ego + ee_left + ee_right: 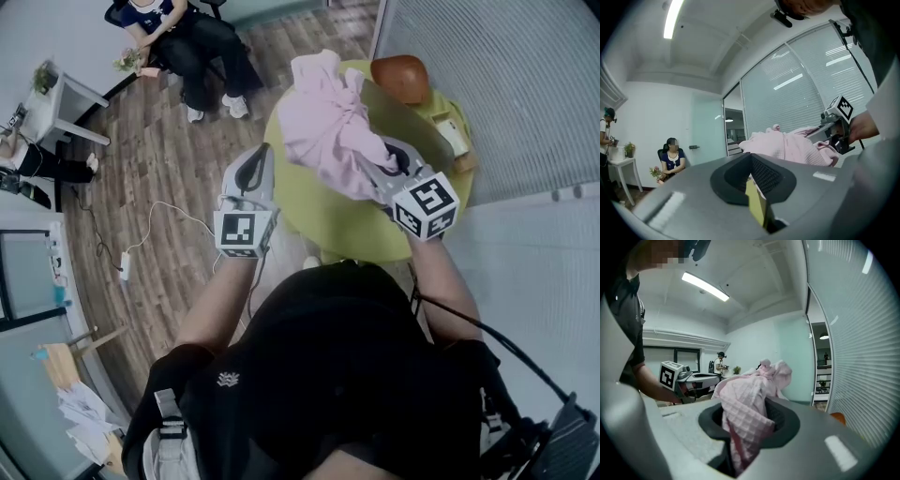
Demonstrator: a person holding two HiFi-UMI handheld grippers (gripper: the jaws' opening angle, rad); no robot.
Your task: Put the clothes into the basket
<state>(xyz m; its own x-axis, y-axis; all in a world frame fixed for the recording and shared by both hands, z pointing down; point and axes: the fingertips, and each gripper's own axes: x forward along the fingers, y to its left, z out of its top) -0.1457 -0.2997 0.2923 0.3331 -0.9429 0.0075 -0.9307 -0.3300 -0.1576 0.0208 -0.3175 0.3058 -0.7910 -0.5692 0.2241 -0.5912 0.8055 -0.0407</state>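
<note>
A pink checked garment (pixel 323 122) hangs bunched above the round yellow-green table (pixel 323 220). My right gripper (pixel 380 161) is shut on it; in the right gripper view the cloth (pixel 750 394) fills the gap between the jaws and spills forward. My left gripper (pixel 255 159) is held just left of the garment without touching it. In the left gripper view its jaws (pixel 751 164) stand a narrow gap apart with nothing between them, and the pink cloth (pixel 787 145) and the right gripper (pixel 820 133) lie ahead to the right. I cannot pick out a basket for certain.
An orange-brown rounded object (pixel 401 77) sits at the table's far edge, with small items (pixel 453 136) beside it. A glass wall with blinds (pixel 487 84) runs on the right. A seated person (pixel 183 37) and a white side table (pixel 58 103) are beyond, and a cable (pixel 125 265) lies on the wooden floor.
</note>
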